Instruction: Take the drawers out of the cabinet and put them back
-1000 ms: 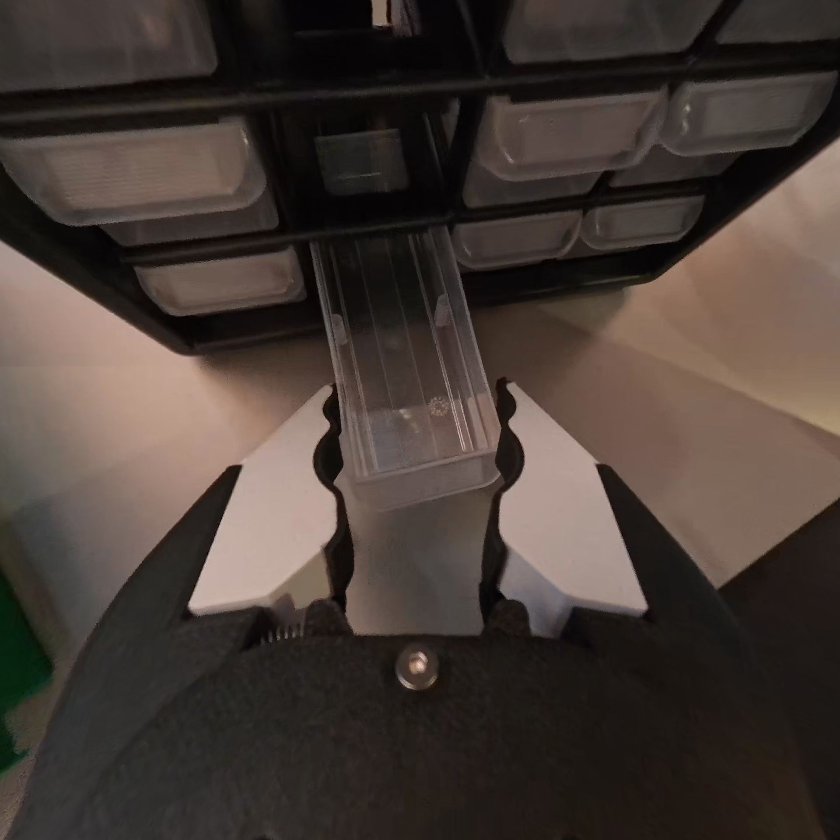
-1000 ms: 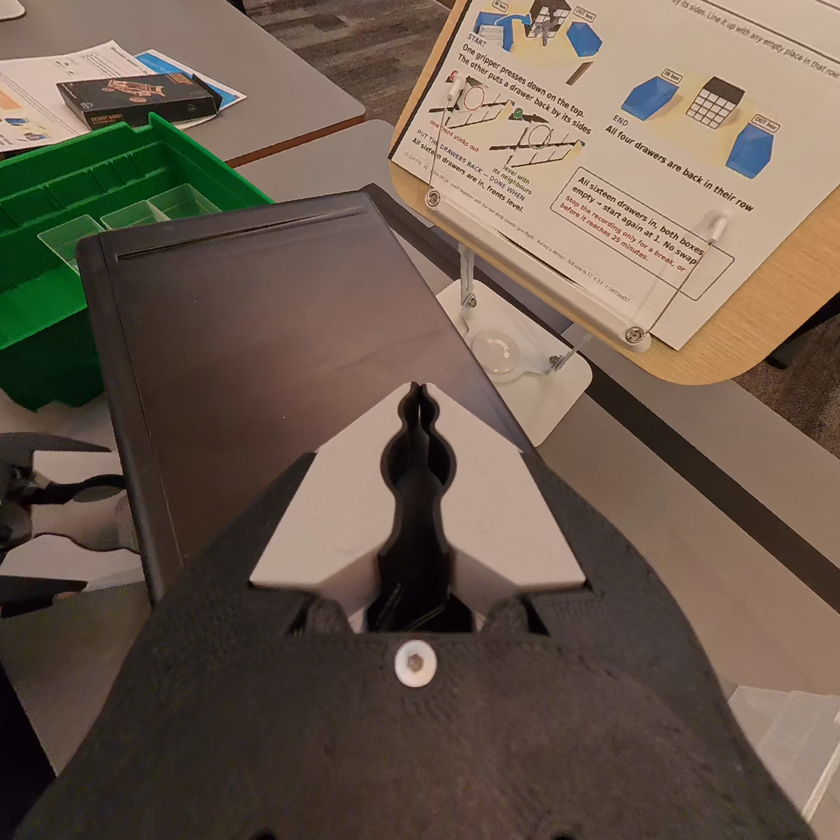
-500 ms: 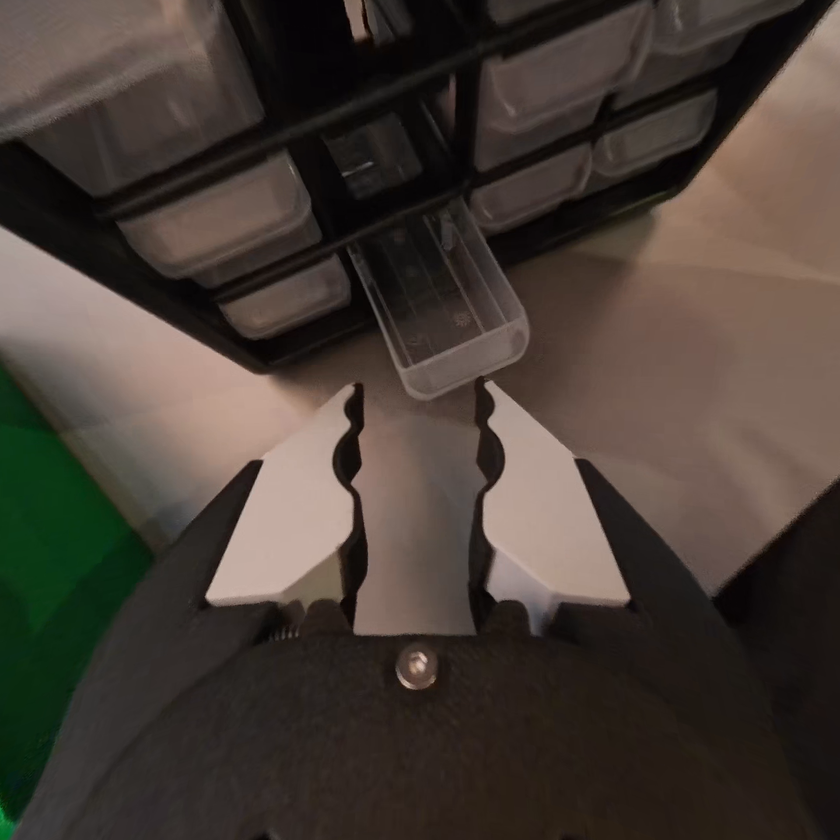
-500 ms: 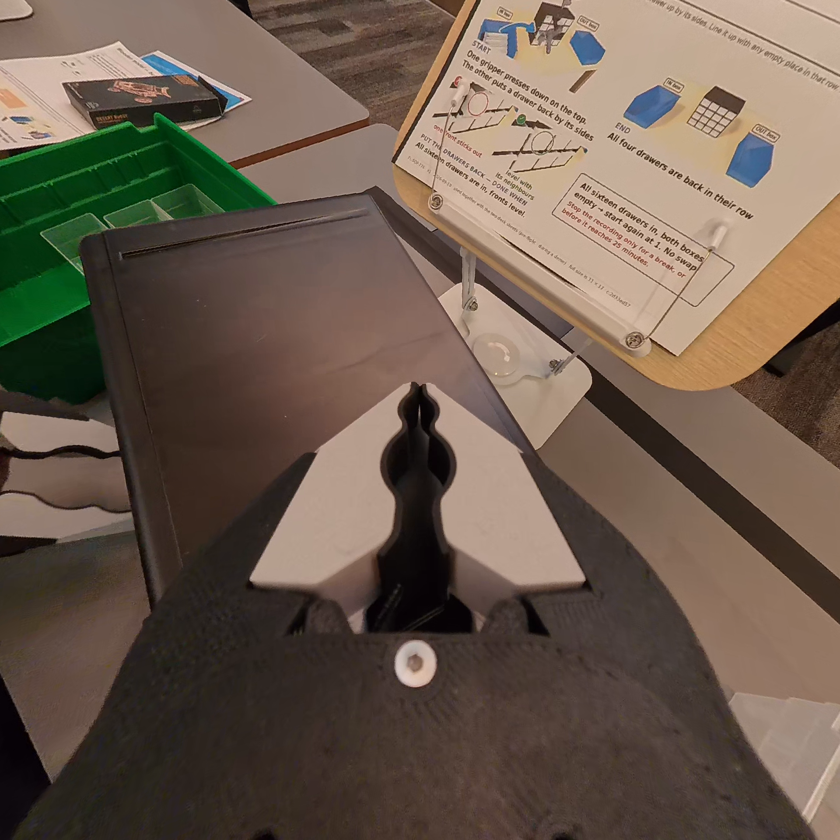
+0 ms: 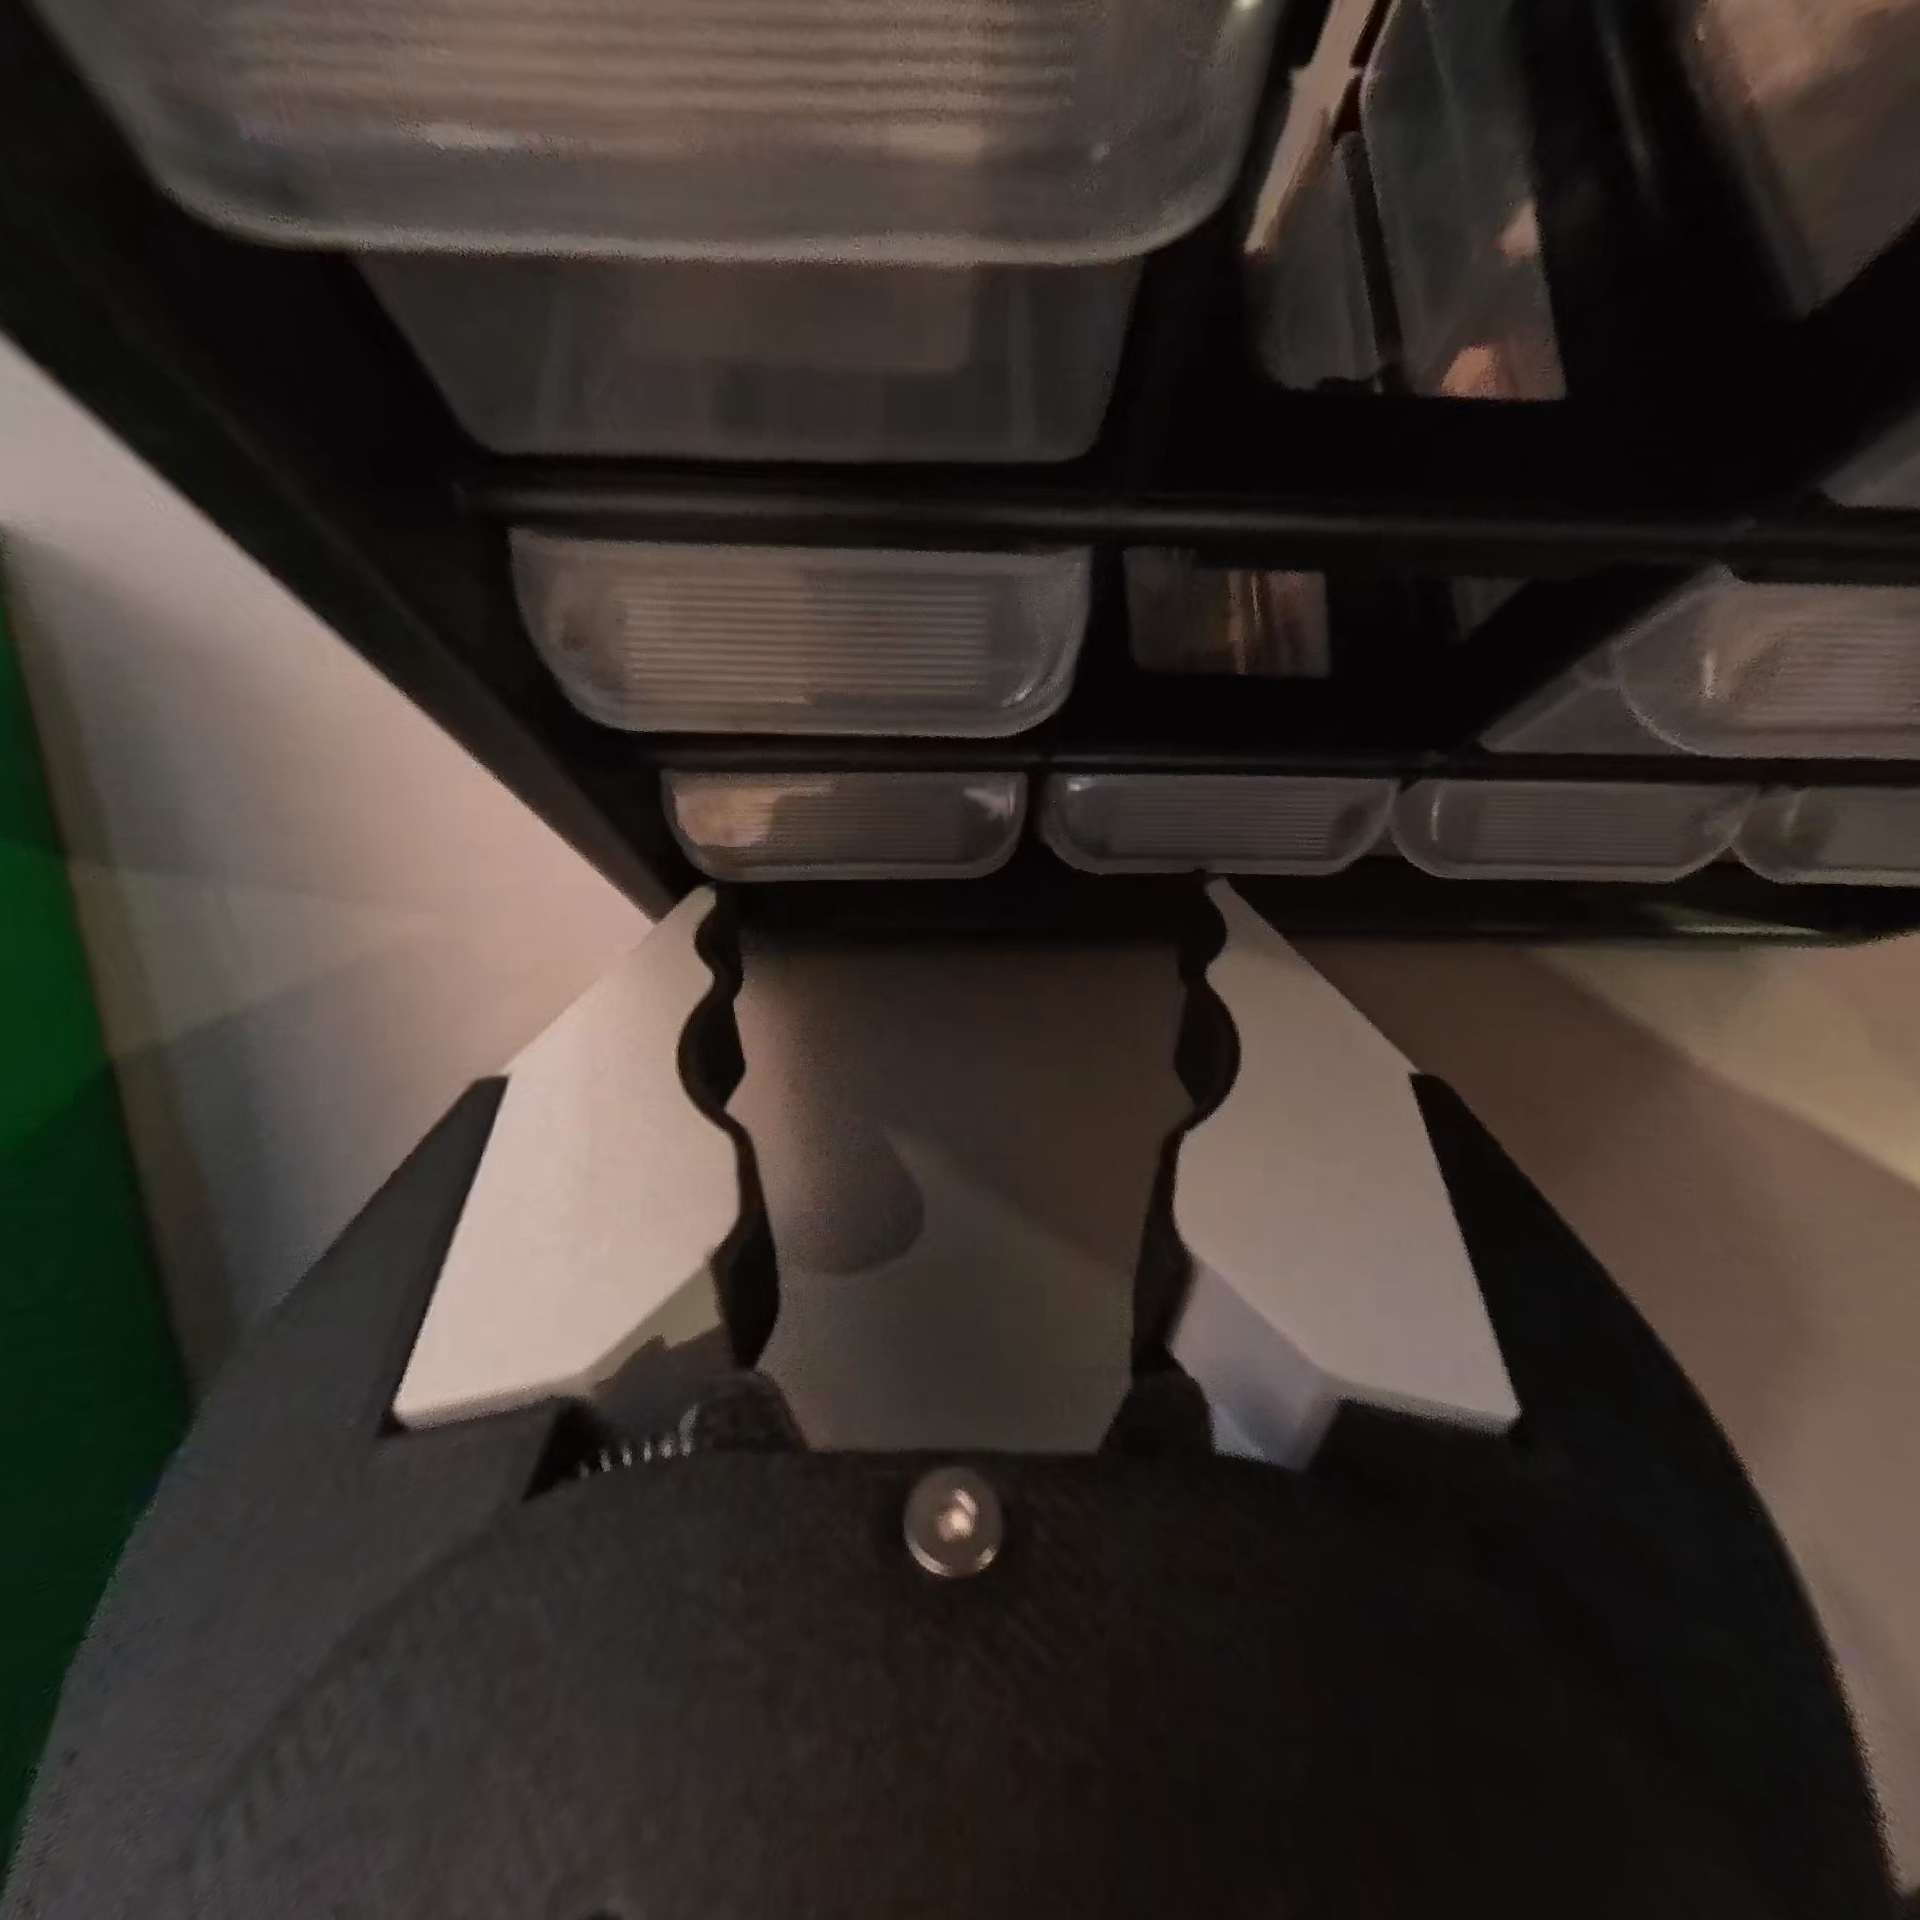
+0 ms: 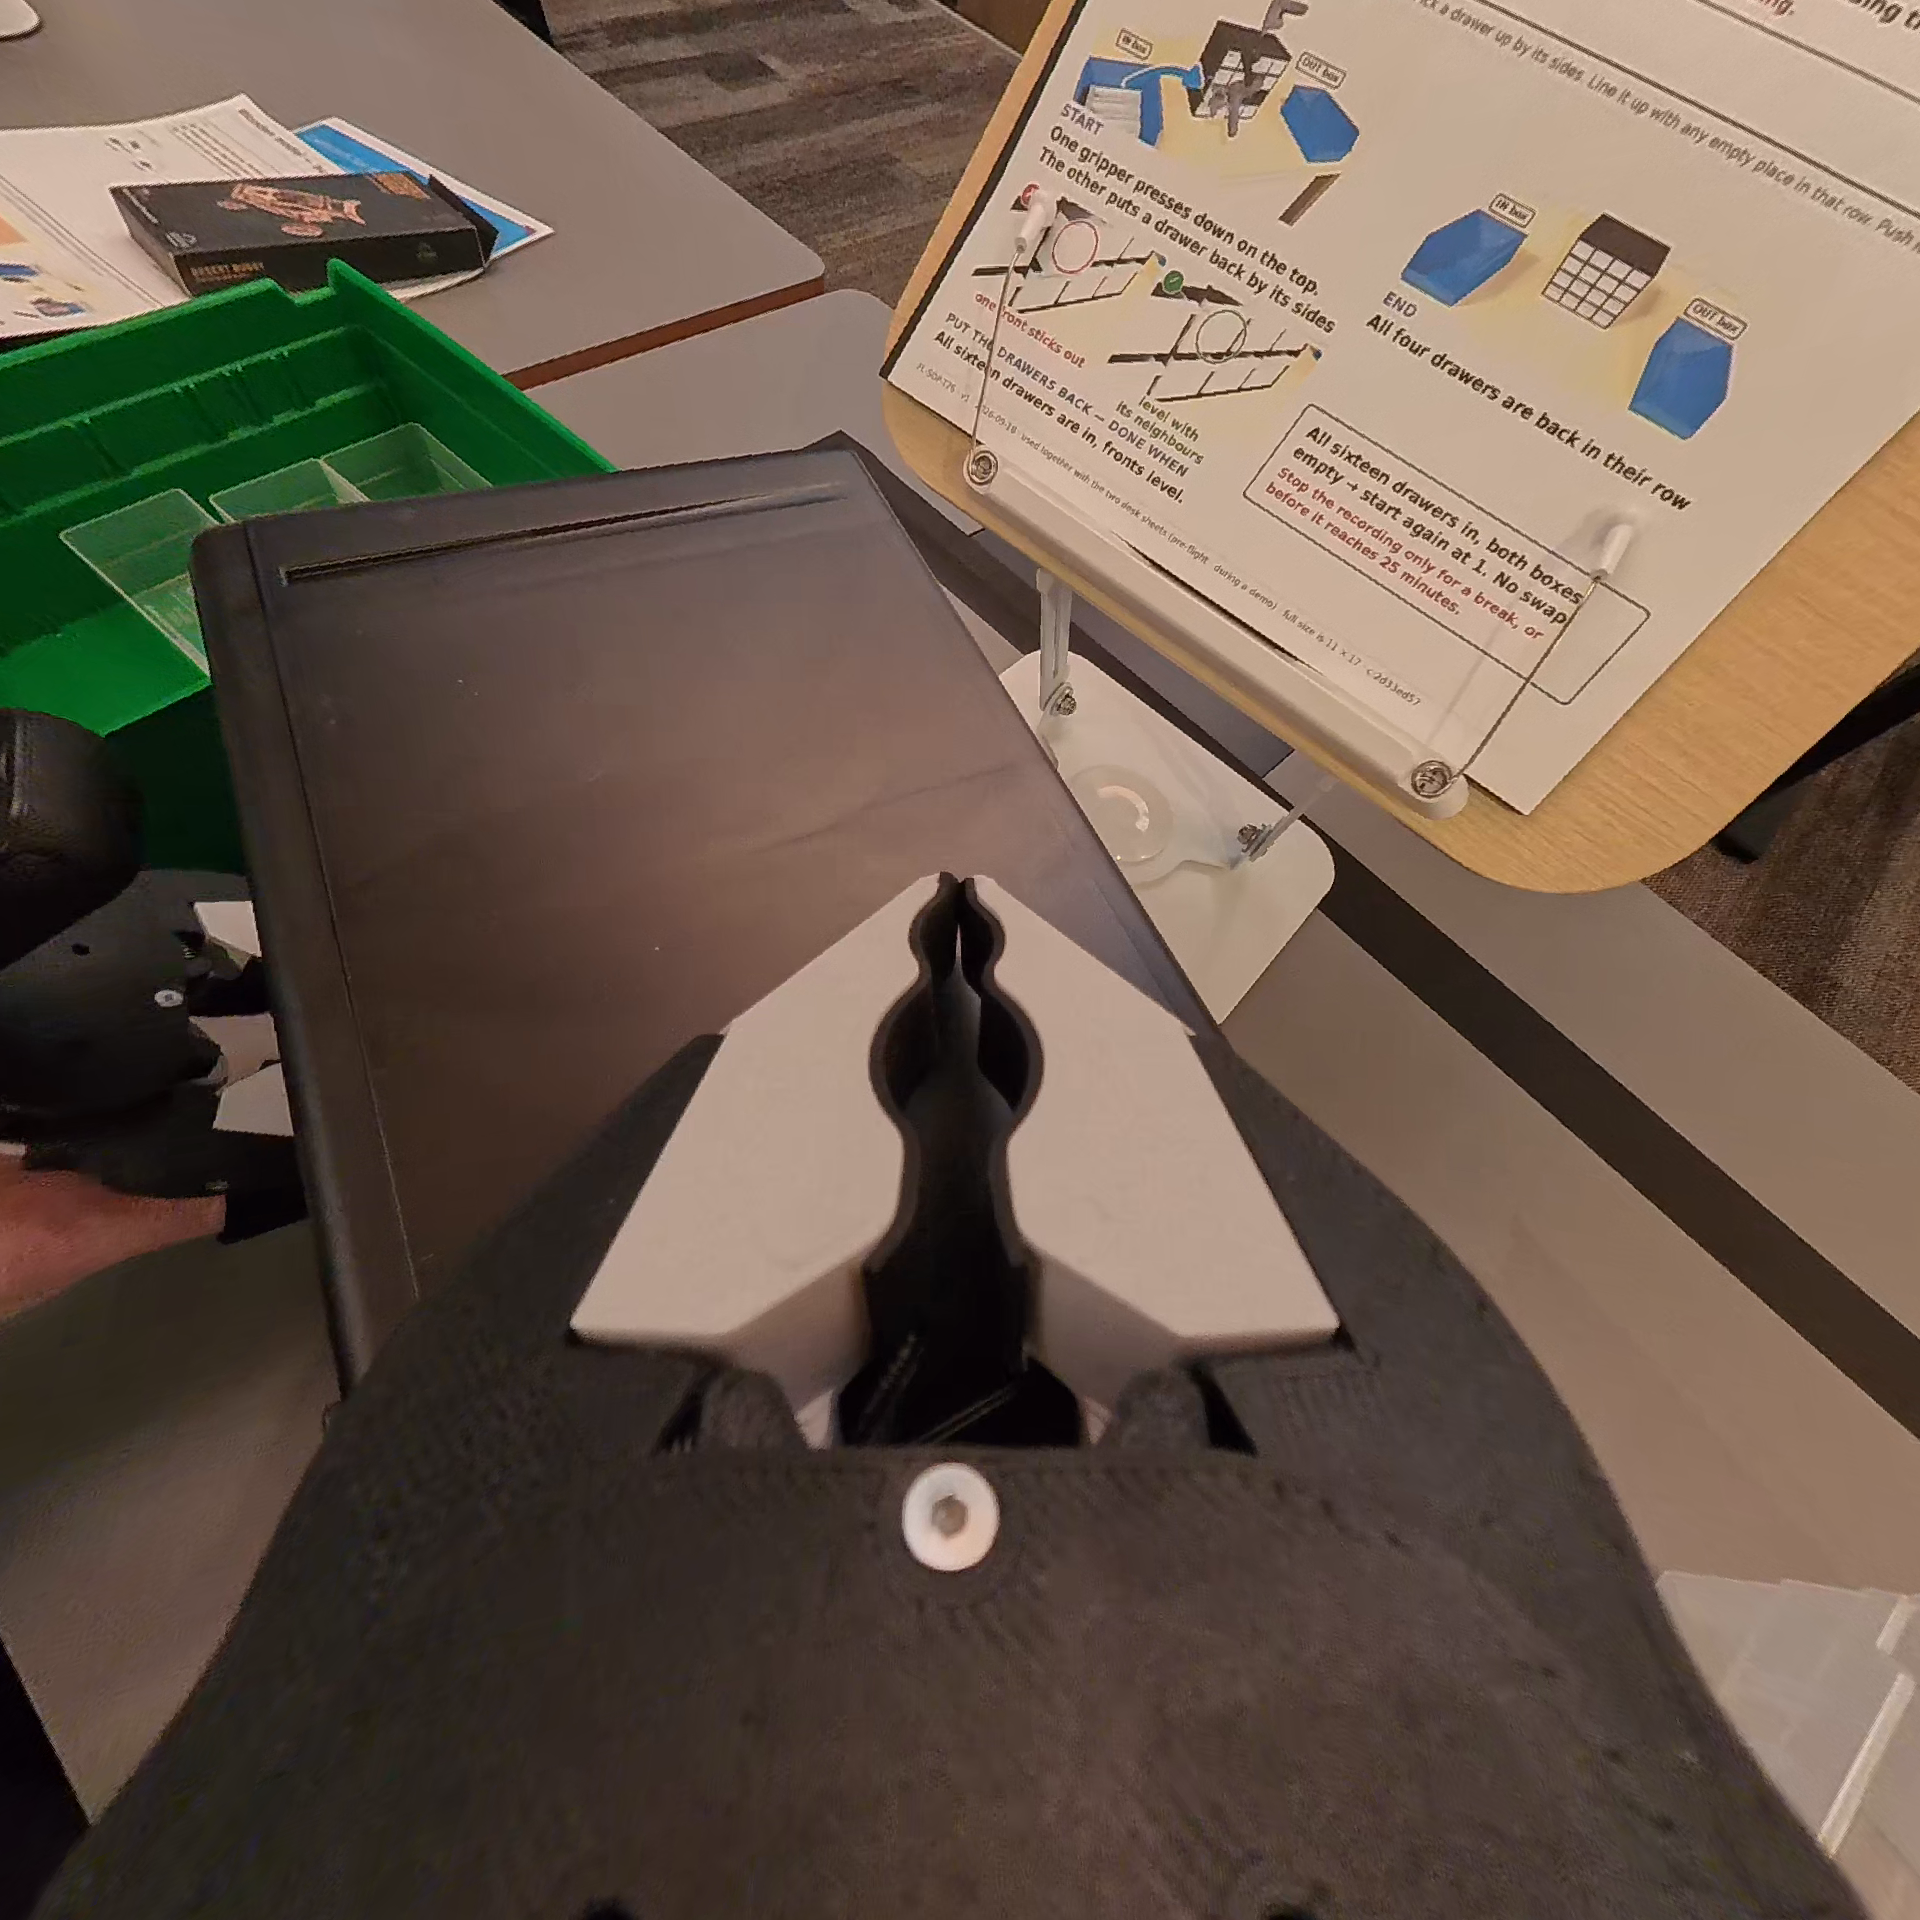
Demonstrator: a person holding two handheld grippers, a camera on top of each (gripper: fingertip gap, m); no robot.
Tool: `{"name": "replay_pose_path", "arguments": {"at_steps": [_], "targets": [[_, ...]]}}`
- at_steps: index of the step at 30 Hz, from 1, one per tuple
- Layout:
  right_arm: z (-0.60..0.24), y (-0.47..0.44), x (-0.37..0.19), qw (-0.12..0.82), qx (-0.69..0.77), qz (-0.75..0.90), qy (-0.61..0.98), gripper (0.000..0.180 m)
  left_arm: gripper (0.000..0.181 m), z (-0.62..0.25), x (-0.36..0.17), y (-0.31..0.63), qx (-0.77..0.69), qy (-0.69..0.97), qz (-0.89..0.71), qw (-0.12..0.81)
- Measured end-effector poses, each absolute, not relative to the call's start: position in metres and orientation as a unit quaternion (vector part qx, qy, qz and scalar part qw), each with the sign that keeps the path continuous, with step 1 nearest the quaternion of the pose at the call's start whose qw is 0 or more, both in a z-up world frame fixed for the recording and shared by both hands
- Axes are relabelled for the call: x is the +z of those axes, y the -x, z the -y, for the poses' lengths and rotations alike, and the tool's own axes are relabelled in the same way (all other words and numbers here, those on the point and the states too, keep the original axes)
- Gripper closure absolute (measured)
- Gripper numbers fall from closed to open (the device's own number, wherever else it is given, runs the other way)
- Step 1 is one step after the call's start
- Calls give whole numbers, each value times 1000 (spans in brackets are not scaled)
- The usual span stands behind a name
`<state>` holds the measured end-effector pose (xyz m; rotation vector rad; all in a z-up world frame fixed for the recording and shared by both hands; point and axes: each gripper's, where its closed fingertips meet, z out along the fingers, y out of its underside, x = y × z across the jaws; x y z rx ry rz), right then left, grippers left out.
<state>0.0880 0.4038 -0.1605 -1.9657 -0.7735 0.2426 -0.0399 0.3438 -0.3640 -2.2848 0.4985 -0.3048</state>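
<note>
— What's your left hand doing?

— My left gripper (image 5: 961, 904) is spread wide and holds nothing; only bare grey tabletop (image 5: 935, 1143) shows between its white fingers (image 5: 592, 1143). To its far left is a blurred green edge, the green plastic bin (image 5: 42, 1039). Straight ahead, just past my fingertips, stands the black plastic drawer cabinet (image 5: 1226, 499). Its bottom row of small clear plastic drawers (image 5: 1216, 821) sits pushed in, fronts about level. Higher up, a bigger clear drawer front (image 5: 800, 634) is ahead and left of me, with an open dark slot (image 5: 1226, 623) just to its right.

— And the right?

— My right gripper (image 6: 956, 883) is pressed closed with nothing between the tips, lying on the cabinet's flat black top. Off to its left, by the cabinet's front edge, you see my other gripper. Beyond that, the green bin has a few clear drawers (image 6: 135, 540) lying in it. Further back left, a black cardboard box (image 6: 301, 229) rests on printed sheets (image 6: 62, 239). To my right, a wooden board on a white stand (image 6: 1174, 831) carries an instruction sheet (image 6: 1455, 312). At my lower right, a clear plastic piece (image 6: 1787, 1704); I can't tell what it is.
</note>
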Motion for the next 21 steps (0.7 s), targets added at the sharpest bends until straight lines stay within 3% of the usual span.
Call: {"name": "replay_pose_path", "arguments": {"at_steps": [3, 5, 8, 11, 15, 18, 21], "targets": [[-404, -88, -160, 488, 100, 318, 807, 180, 94, -343, -366, 40, -135, 896, -175, 386], [-404, -88, -160, 487, 100, 318, 807, 180, 82, -337, -370, 41, -143, 901, -172, 373], [-404, -88, -160, 488, 102, 319, 806, 180, 85, -324, -353, 50, -135, 892, -199, 383], [-403, -88, -160, 489, 103, 321, 805, 180, 97, -303, -296, 70, -115, 865, -238, 426], [-404, -88, -160, 489, 105, 320, 805, 180, 116, -306, -227, 173, -5, 866, -188, 464], [-404, -88, -160, 491, 103, 319, 804, 180, 108, -314, -251, 231, -33, 912, -137, 386], [-404, -88, -159, 491, 102, 320, 804, 180, 114, -333, -284, 248, -61, 926, -127, 350]]}}
